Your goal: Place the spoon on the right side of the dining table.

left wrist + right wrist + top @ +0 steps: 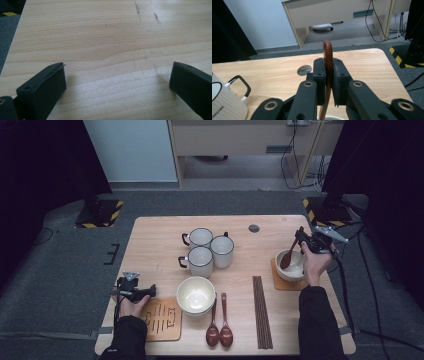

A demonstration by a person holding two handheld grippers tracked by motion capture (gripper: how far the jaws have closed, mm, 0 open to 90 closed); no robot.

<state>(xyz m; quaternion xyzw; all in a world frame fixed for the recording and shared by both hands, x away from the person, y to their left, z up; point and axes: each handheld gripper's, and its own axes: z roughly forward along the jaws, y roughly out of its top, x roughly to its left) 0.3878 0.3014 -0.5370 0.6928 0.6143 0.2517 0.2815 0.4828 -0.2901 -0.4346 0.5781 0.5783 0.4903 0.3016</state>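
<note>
High view: light wooden table [160,240]. Right gripper [306,240], black w/ grey plate on top, sits at the right side, above a white ceramic bowl [295,269] resting on a square brown coaster [278,281]. Gripper holds a dark brown wooden spoon [289,256] by the handle end; spoon slants down, its head inside the bowl. Left gripper [145,292] is low at the table's left edge, pointing twd a slotted wooden trivet [162,322], just beside it. Centre: 3 white enamel mugs w/ dark rims [207,251] grouped close together; in front of them a large cream bowl [196,295]. 2 more brown wooden spoons [219,330] lie side by side just right of that bowl, then a bundle of dark chopsticks [262,310], btwn the spoons and the coaster.

Left gripper view: 2 black jaws stand wide apart, nothing btwn them, bare wood grain of the table below.

Right gripper view: jaws drawn together on the spoon handle [327,65], pads pressed to both sides; handle tip stands up above the jaws, shaft runs down twd the white bowl rim [332,117] at the bottom edge. 1 mug [224,105] at lower left.
</note>
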